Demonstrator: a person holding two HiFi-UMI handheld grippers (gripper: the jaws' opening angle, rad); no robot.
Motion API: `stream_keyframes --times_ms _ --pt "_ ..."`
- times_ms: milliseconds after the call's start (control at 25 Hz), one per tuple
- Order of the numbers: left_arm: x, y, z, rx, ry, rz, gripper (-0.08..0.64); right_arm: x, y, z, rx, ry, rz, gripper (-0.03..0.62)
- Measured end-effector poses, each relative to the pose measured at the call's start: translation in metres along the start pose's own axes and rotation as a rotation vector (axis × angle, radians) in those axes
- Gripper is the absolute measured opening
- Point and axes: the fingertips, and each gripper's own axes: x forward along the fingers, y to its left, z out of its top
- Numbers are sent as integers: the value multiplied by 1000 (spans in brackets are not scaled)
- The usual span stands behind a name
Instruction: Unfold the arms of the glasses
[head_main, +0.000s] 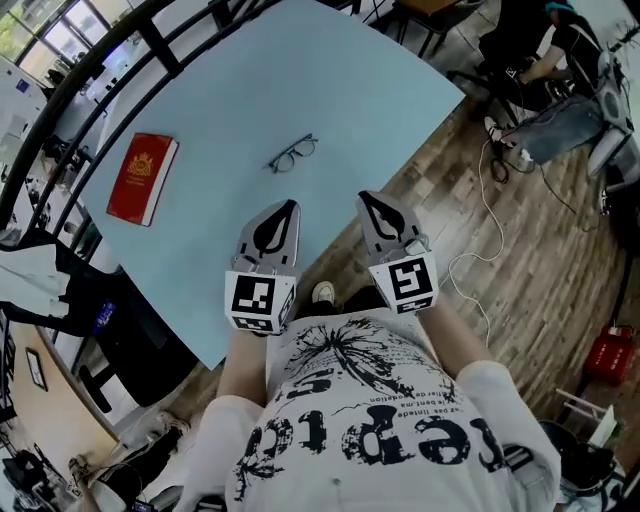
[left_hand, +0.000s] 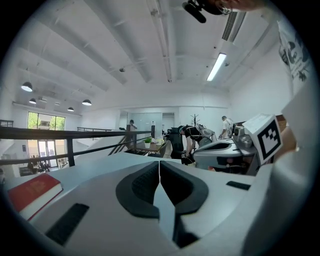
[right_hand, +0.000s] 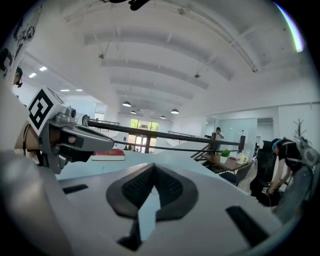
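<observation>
Open-plan office: a desk (right_hand: 231, 161) with potted plant (right_hand: 225, 153), black railing (right_hand: 170, 136), pendant lamps (right_hand: 126, 104).

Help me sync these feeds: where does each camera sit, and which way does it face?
Head view: on the person's head, facing steeply down at table, glasses, book; shows forearms, shirt, left gripper, right gripper.
Left gripper view: on the left gripper, facing level along its shut fingers over the table; shows the right gripper.
Right gripper view: on the right gripper, facing along its shut fingers; shows the left gripper.
Shared: both gripper views show the book.
</observation>
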Motion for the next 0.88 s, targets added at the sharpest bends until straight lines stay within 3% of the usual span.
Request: stream_keyframes --times_ms 240,640,880 --pt "40 41 -6 -6 42 88 21 75 -25 -6 6 29 109 11" --pt "114 109 -2 -109 27 400 21 205 -70 -1 -72 52 452 11" --pt "140 131 -14 -148 27 514 21 263 -89 -26 -110 150 610 11"
